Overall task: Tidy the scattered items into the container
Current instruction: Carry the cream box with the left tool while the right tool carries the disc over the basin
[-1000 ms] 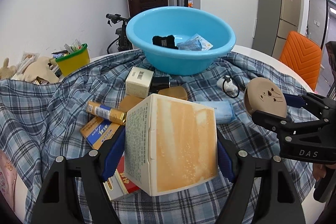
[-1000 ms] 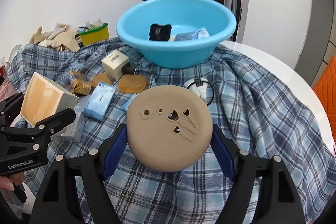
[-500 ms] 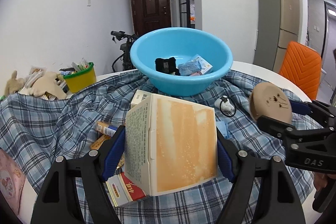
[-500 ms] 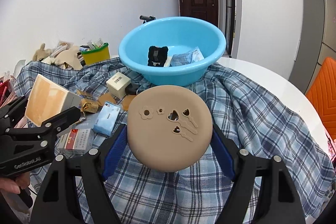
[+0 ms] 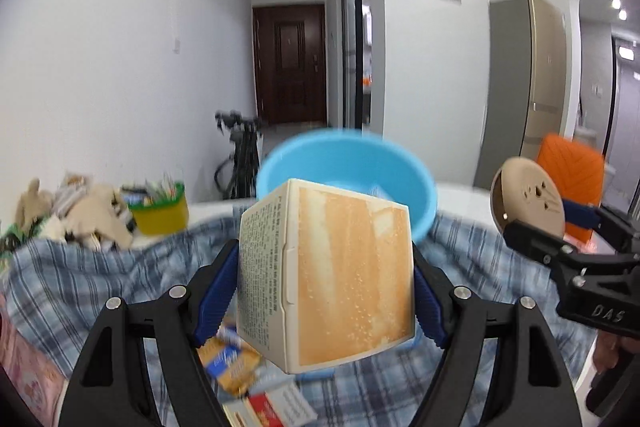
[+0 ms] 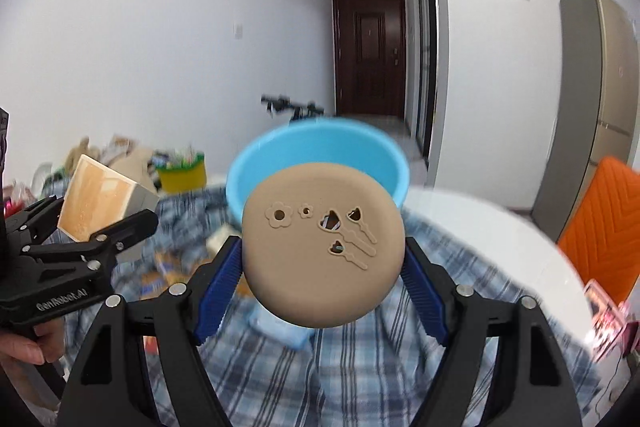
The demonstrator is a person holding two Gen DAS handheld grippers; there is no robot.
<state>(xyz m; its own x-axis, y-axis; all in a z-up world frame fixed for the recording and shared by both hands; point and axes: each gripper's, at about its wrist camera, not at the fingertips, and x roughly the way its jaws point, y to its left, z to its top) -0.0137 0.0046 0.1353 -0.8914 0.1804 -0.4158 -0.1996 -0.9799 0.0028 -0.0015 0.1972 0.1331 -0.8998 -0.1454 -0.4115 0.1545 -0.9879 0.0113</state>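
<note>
The left gripper [image 5: 326, 297] has its jaws pinching an orange-and-white box [image 5: 332, 275], held clear above the plaid cloth [image 5: 100, 279] on the desk [image 6: 500, 239]. The right gripper [image 6: 322, 285] has its jaws clamped on a tan round disc [image 6: 322, 245] with flower and heart cut-outs, also lifted off the cloth. The blue basin [image 5: 344, 163] sits just beyond both pairs of jaws, partly hidden behind the held things. Small packets [image 5: 232, 363] lie blurred below the left jaws.
</note>
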